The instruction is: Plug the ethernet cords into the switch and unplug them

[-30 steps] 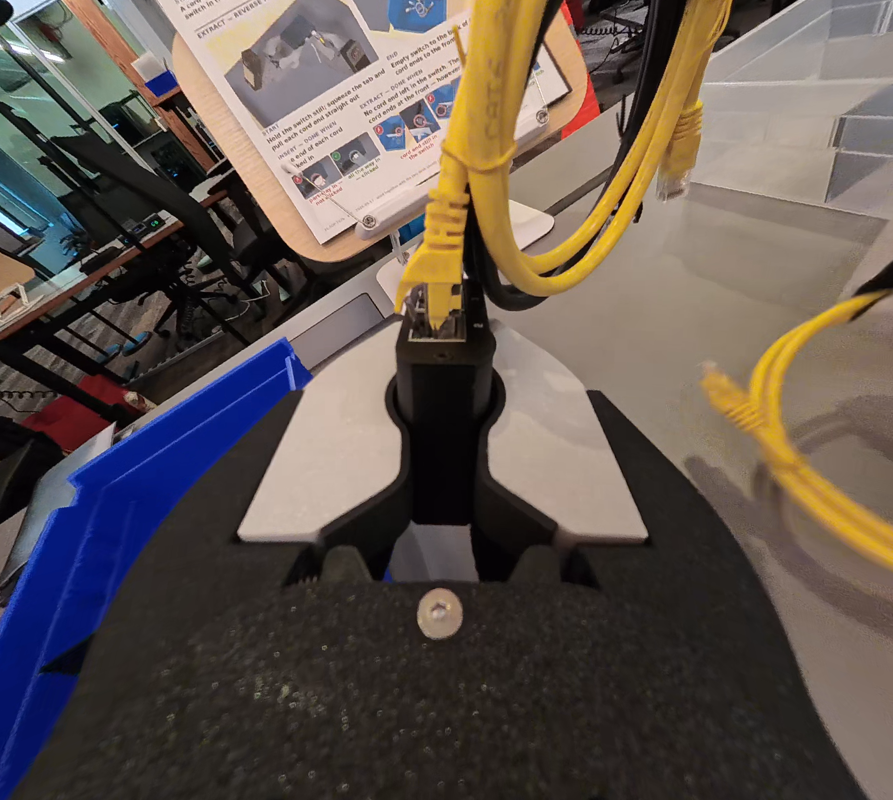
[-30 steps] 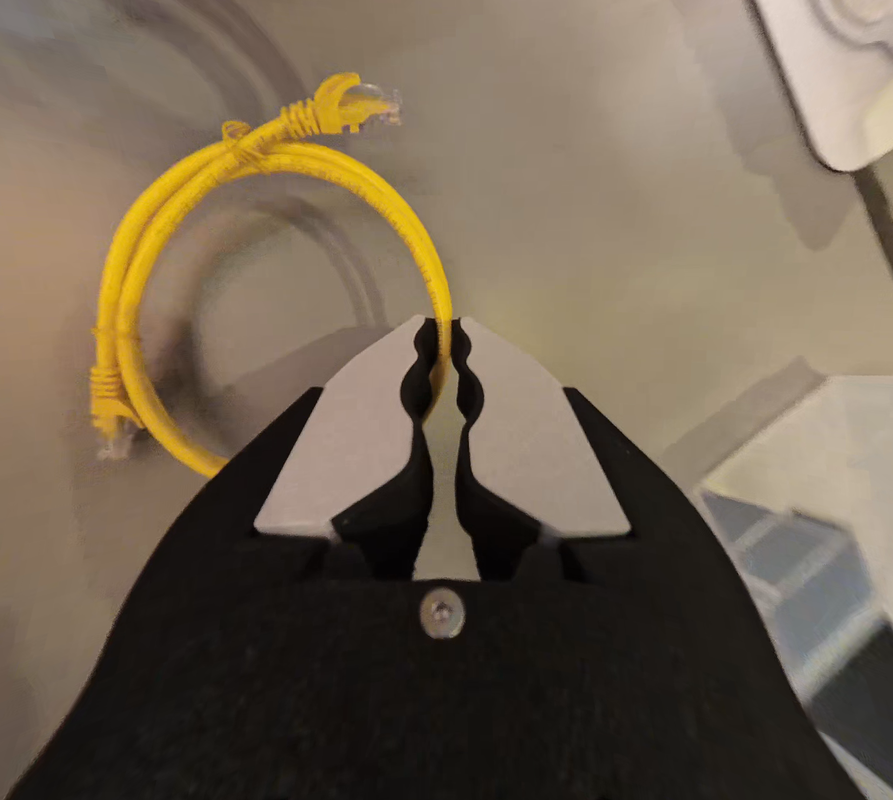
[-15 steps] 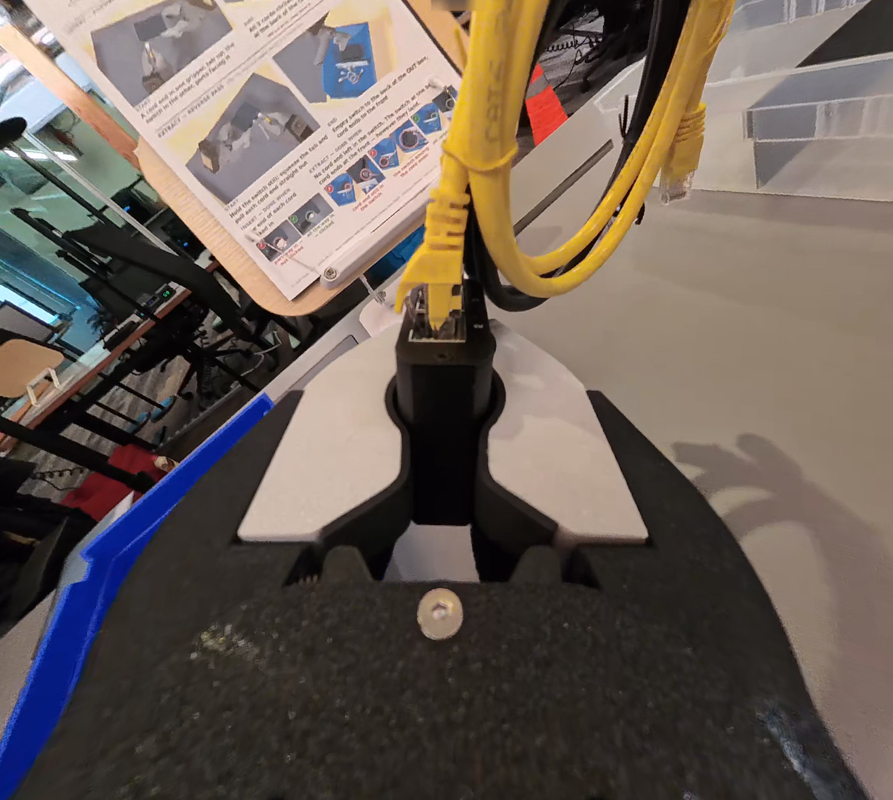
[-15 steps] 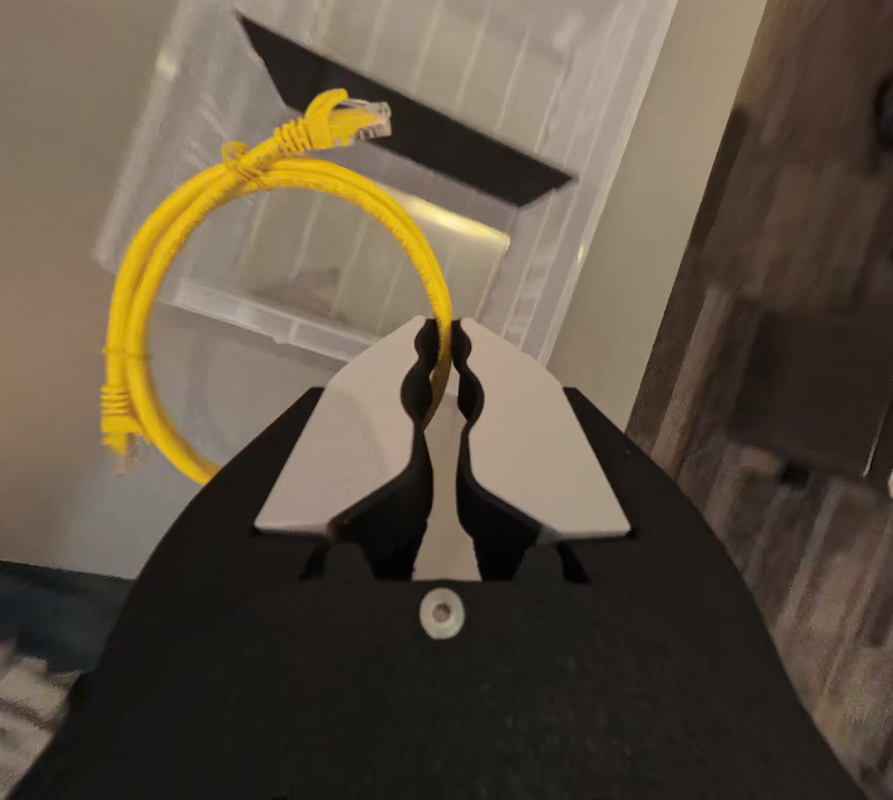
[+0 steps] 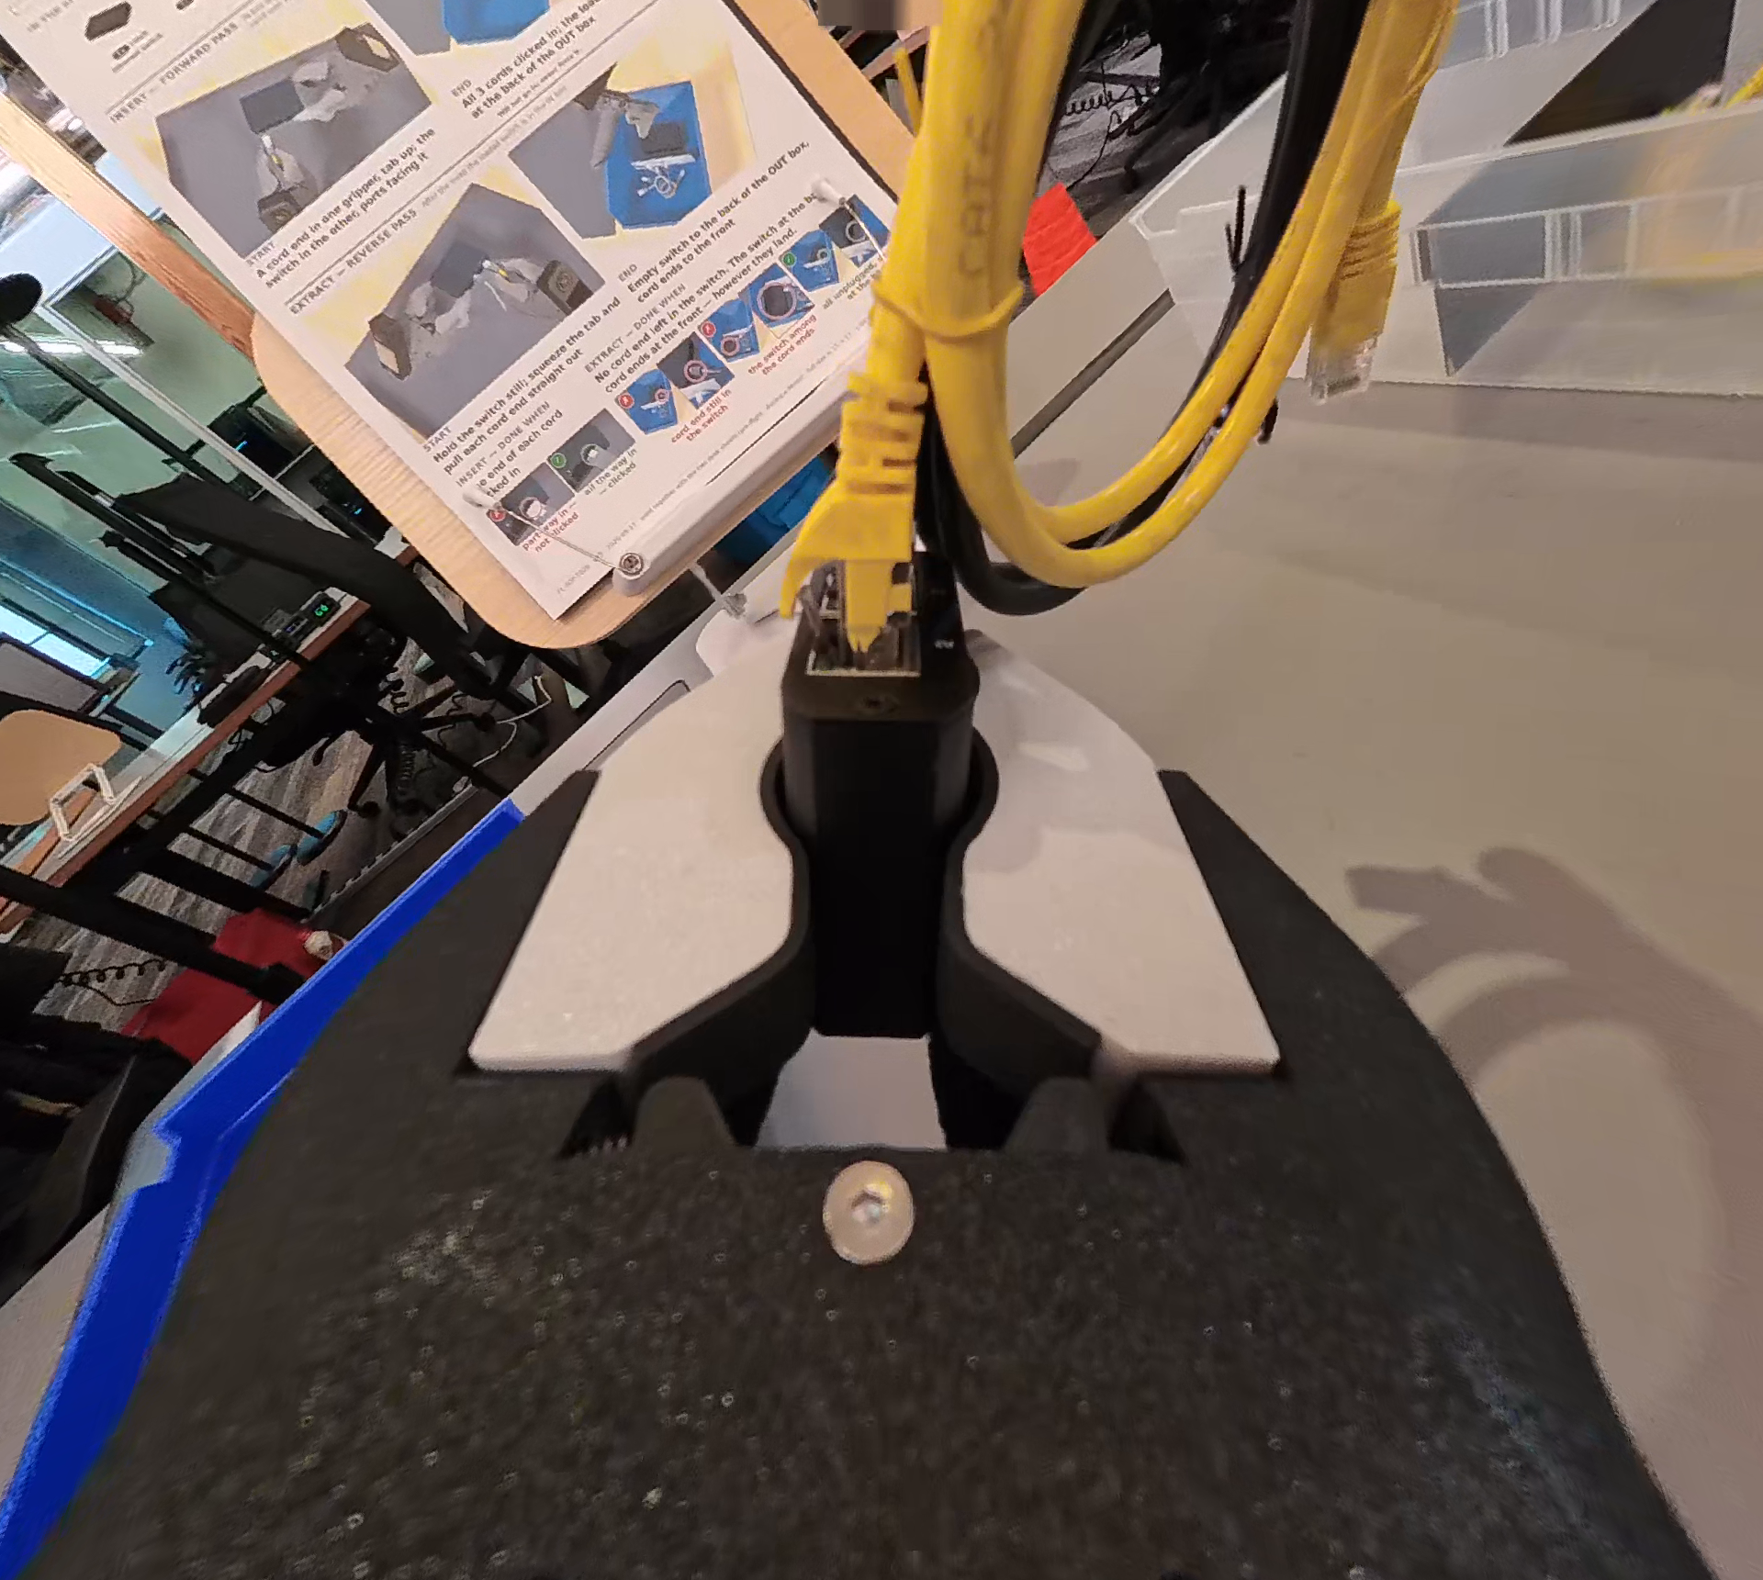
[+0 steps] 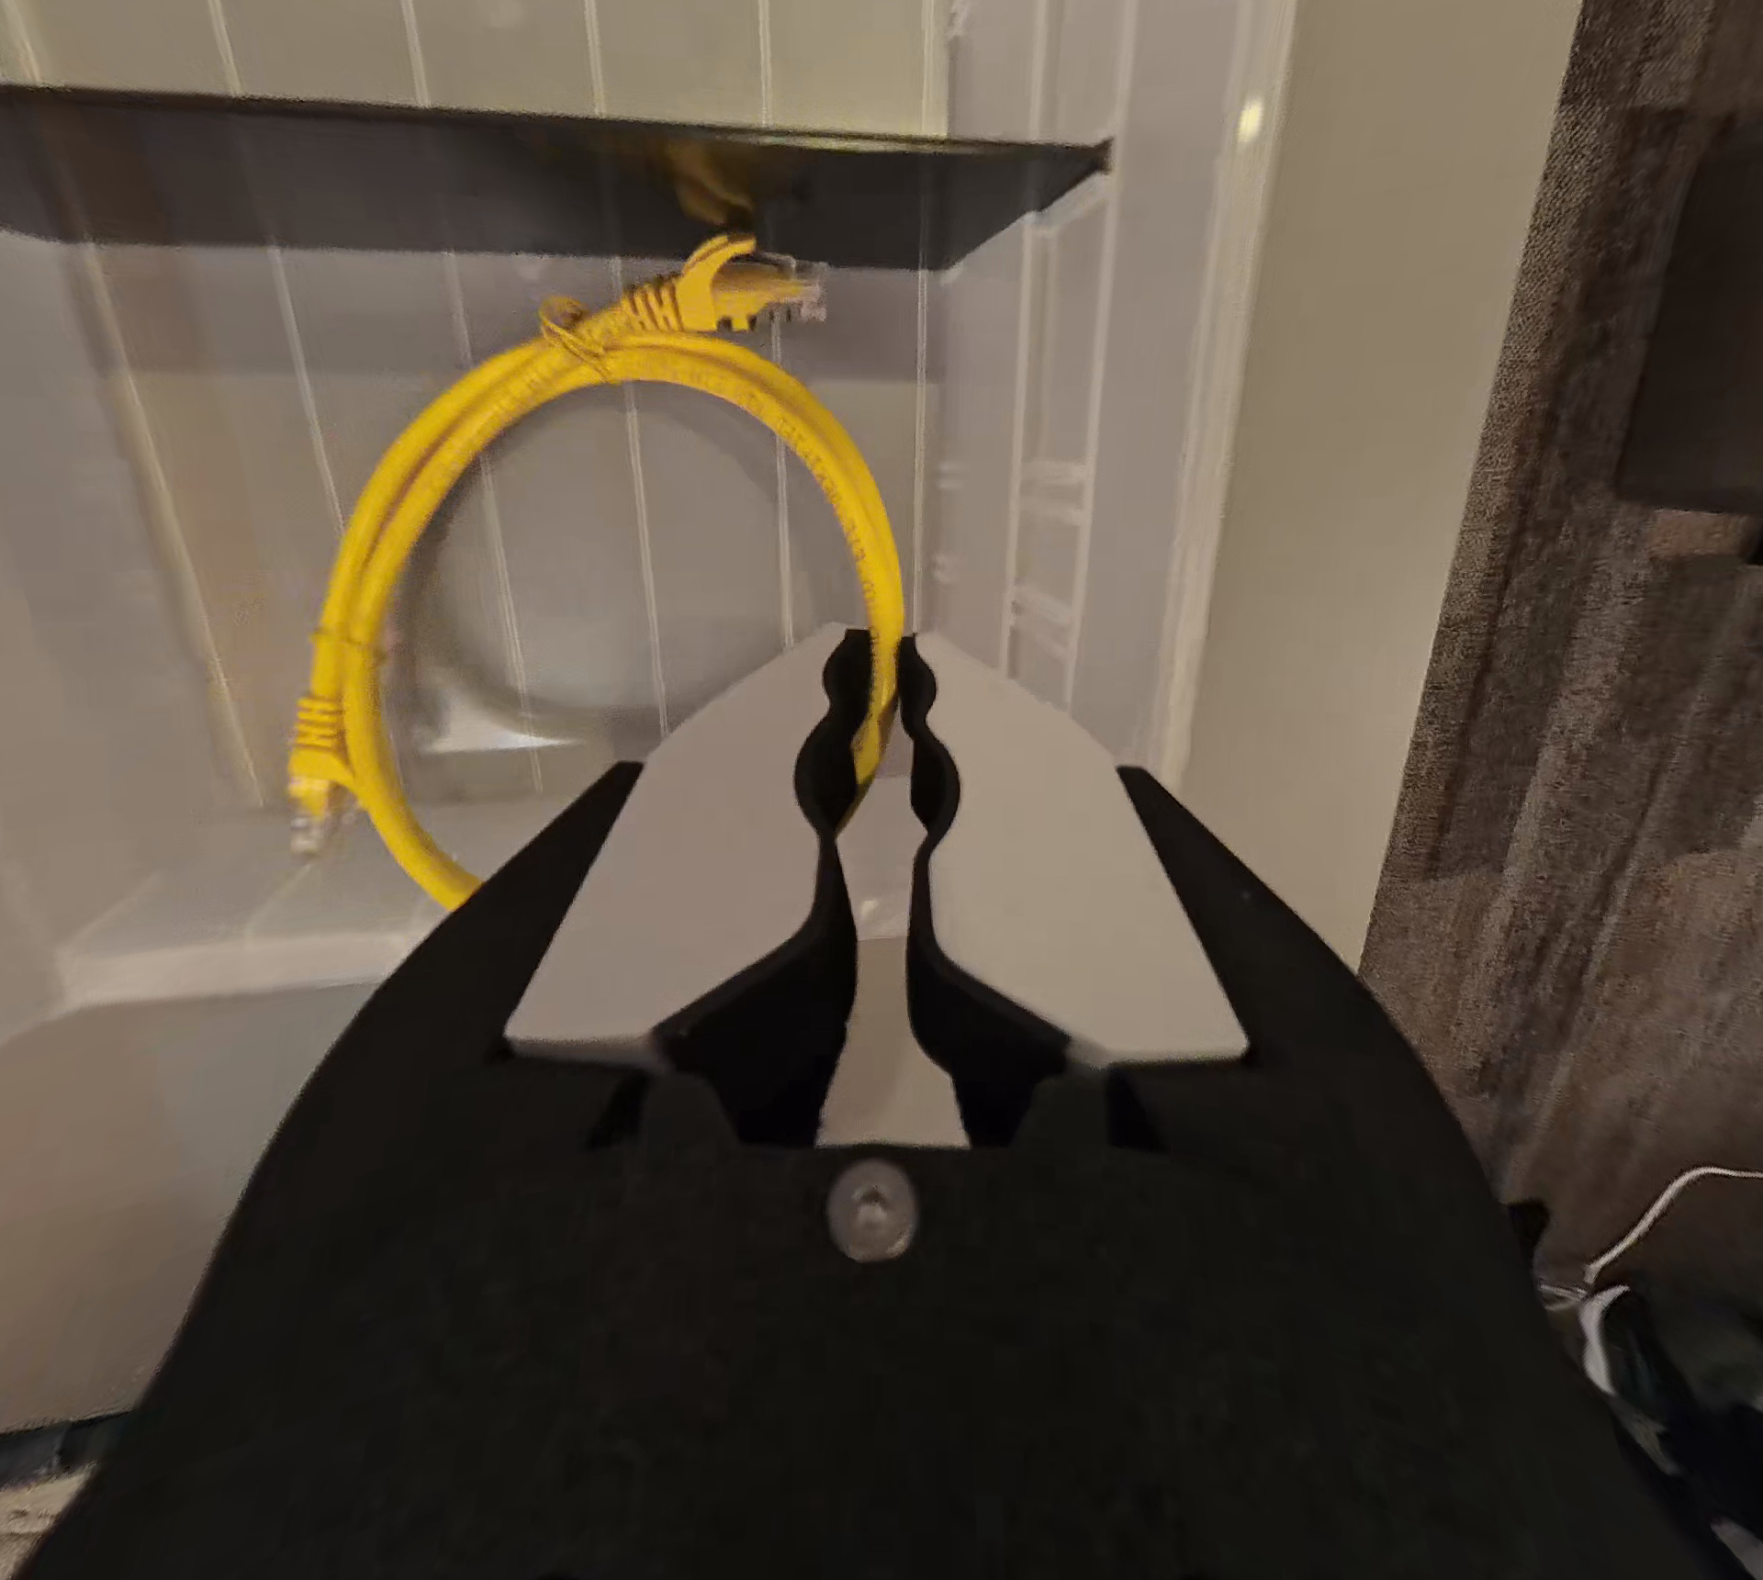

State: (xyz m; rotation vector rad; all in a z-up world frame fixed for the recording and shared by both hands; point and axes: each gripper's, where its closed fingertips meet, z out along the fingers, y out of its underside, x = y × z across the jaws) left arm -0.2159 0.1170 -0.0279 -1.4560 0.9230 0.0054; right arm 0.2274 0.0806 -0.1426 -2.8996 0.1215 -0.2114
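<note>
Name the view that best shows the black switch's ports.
Left wrist view: the left gripper clamps the black switch with its ports facing the camera, a yellow cord plugged in. The right wrist view shows no switch, only a loose coiled cord.

The left gripper [image 5: 880, 757] is being kept closed, both pads being pressed against a black switch [image 5: 876, 809] standing upright between them. The right gripper [image 6: 880, 676] is being held nearly shut, a yellow cord [image 6: 863, 542] being pinched between its fingertips.
</note>
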